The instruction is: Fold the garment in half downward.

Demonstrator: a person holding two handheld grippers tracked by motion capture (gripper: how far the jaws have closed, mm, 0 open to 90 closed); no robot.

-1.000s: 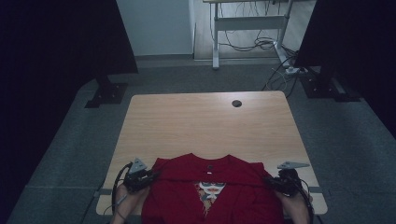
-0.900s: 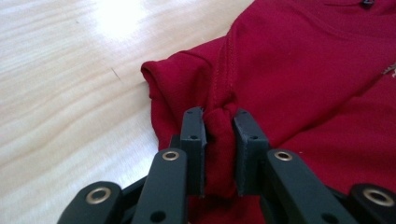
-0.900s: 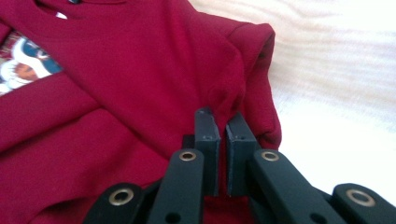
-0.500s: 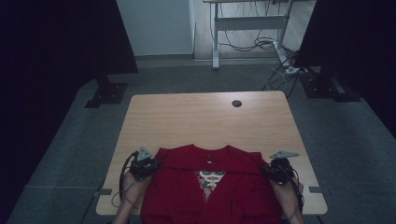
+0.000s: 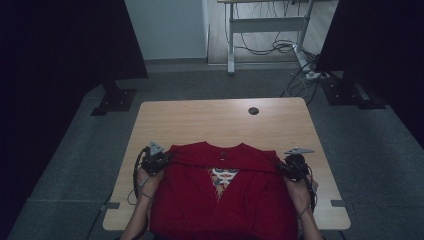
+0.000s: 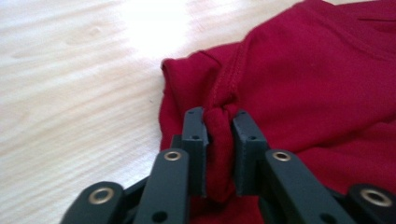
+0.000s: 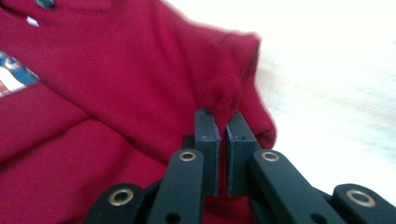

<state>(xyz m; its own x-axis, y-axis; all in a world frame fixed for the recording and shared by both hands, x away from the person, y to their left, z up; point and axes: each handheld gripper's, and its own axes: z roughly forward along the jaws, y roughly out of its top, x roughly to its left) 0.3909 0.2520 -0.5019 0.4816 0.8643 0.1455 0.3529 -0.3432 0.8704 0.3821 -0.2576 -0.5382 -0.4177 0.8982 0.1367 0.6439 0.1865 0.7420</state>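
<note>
A red T-shirt (image 5: pixel 225 205) with a printed chest graphic lies at the near edge of the wooden table (image 5: pixel 200 120), collar toward the far side. My left gripper (image 5: pixel 162 161) is at its left shoulder. In the left gripper view the jaws (image 6: pixel 219 116) have just been closing and pinch a bunched fold of the red fabric (image 6: pixel 303 70) near the sleeve seam. My right gripper (image 5: pixel 286 167) is at the right shoulder. In the right gripper view it (image 7: pixel 222 116) is shut on a thin fold of the shirt (image 7: pixel 116 70) by the sleeve.
A small dark round grommet (image 5: pixel 253 110) sits near the table's far edge. Bare wood stretches beyond the shirt. On the floor behind are a desk frame (image 5: pixel 231 40), loose cables (image 5: pixel 295 47) and dark stand bases (image 5: pixel 114 100) on both sides.
Both grippers have moved away from the person across the table, pulling the shirt's shoulders with them. More of the shirt now lies on the tabletop.
</note>
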